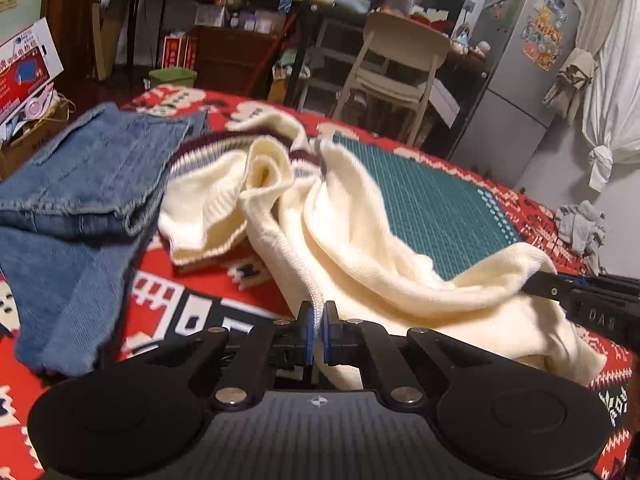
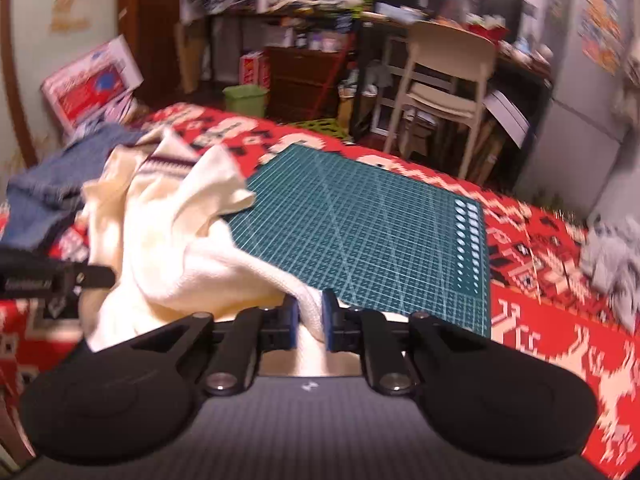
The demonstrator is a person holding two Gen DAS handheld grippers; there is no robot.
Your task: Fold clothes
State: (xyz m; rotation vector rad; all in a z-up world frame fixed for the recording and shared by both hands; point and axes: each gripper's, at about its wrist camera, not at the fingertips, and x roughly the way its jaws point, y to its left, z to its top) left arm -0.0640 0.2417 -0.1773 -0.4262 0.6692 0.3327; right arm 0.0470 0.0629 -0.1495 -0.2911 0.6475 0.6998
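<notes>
A cream knitted sweater (image 1: 360, 248) with maroon-striped trim lies rumpled on the red patterned cloth, partly over the green cutting mat (image 1: 432, 196). My left gripper (image 1: 318, 316) is shut on a thin fold of the sweater's near edge. In the left wrist view my right gripper (image 1: 540, 280) comes in from the right and pinches the sweater's right side. In the right wrist view the right gripper (image 2: 310, 312) is shut on a thicker fold of the cream sweater (image 2: 168, 232), with the left gripper (image 2: 108, 276) at the far left against the same garment.
Folded blue jeans (image 1: 80, 192) lie left of the sweater. A grey crumpled garment (image 1: 580, 226) sits at the cloth's right edge. Behind the table stand a beige chair (image 1: 396, 68), cluttered shelves, a green bin (image 1: 172, 78) and a grey fridge (image 1: 520, 72).
</notes>
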